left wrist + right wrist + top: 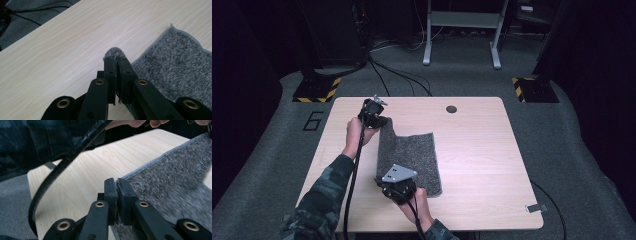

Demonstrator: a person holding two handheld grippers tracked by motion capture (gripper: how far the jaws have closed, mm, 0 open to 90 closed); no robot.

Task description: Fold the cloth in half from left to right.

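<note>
The left gripper (379,121) is clenched on the far left corner of the grey cloth (412,157). In the left gripper view its 2 jaws stand pressed together, and a rounded fold of the cloth (113,52) sticks out just past their tips. That corner is lifted off the table (472,150), so the cloth rises in a short flap toward the gripper.

The right gripper (394,189) is clenched on the near left corner of the same cloth. In the right gripper view the 2 jaws are closed on the stitched edge of the cloth (172,180), with frayed threads showing between them. A grey three-cornered plate sits on top of this gripper.

The cloth lies near the middle of the light wooden table, slightly left of centre. Its right side rests flat on the tabletop. The 2 grippers are well apart, 1 at each end of the cloth's left edge.

A round dark hole (451,109) sits in the tabletop near the far edge, apart from the cloth.
</note>
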